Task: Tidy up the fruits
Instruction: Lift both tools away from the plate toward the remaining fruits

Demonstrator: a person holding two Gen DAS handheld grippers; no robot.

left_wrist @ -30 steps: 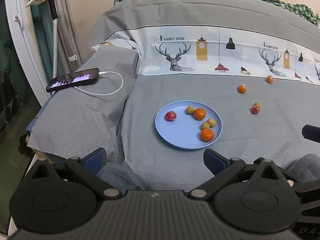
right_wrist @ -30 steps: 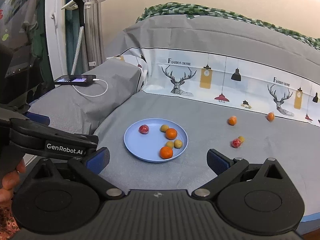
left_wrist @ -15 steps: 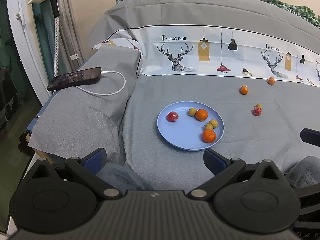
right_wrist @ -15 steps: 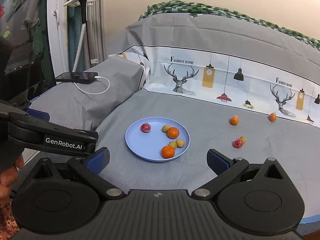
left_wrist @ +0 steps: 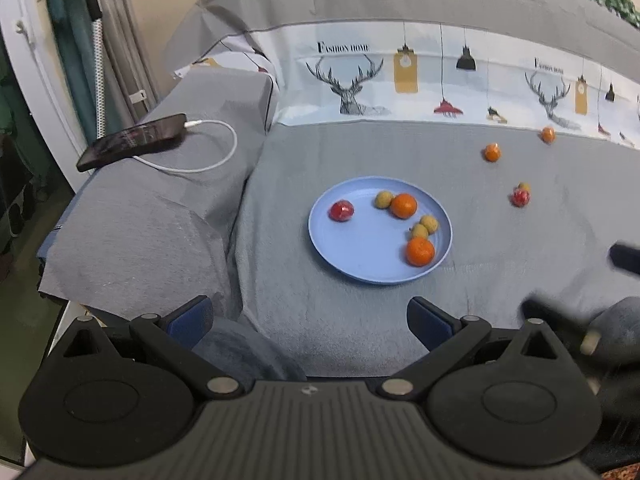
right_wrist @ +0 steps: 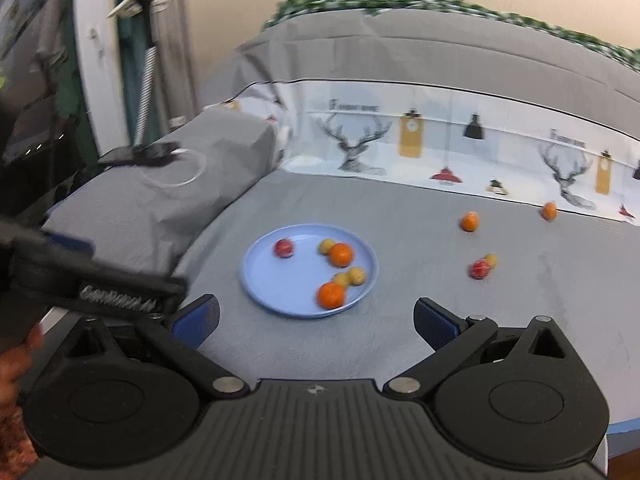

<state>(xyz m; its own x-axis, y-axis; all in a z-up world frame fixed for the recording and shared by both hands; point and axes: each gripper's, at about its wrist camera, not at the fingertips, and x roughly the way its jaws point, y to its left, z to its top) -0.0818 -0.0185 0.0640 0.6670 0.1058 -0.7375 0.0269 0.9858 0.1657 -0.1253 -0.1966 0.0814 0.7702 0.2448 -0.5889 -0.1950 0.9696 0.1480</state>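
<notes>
While both tools, left tool [left_wrist: 308,318] and right tool [right_wrist: 316,318], gape wide and empty, they hover just short of the blue plate [left_wrist: 360,264] on the bed [left_wrist: 520,248].

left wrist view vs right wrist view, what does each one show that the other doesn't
Only the left wrist view shows the open left tool from behind, with the right tool blurred at its right edge. Only the right wrist view shows the open right tool from behind, plus a hand at its left edge. Both show the blue plate holding six fruits, four loose fruits on the grey bedsheet, and the phone.
</notes>
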